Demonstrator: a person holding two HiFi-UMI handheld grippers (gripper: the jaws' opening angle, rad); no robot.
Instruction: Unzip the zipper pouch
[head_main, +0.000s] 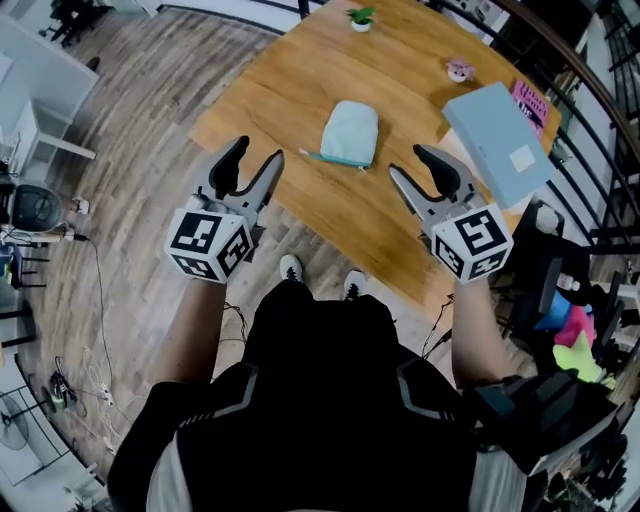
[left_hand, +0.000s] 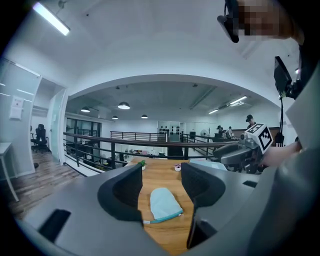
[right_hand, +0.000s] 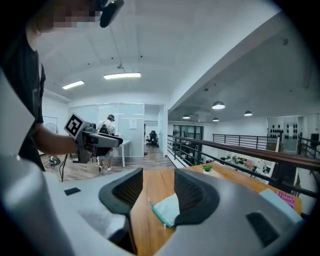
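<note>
Pale blue pouch (head_main: 350, 133) flat on bench (head_main: 290, 80), mid-width, close to near edge, zipper side facing person. Left tool (head_main: 258, 150) at near edge, left of pouch: jaws apart, empty. Right tool (head_main: 407, 160) right of pouch: jaws apart, empty. Neither touches pouch.

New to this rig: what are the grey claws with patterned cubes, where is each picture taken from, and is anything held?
No robot: a person holds a two-jaw tool in each hand, the left hand-held gripper and the right hand-held gripper; the cubes are part of them. One picture looks down from the person's head; the other two come from cameras riding on each tool, looking along its jaws. On the table are a pale zipper pouch, a light-blue box and a small plant. Both tools are open and empty, short of the pouch.
</note>
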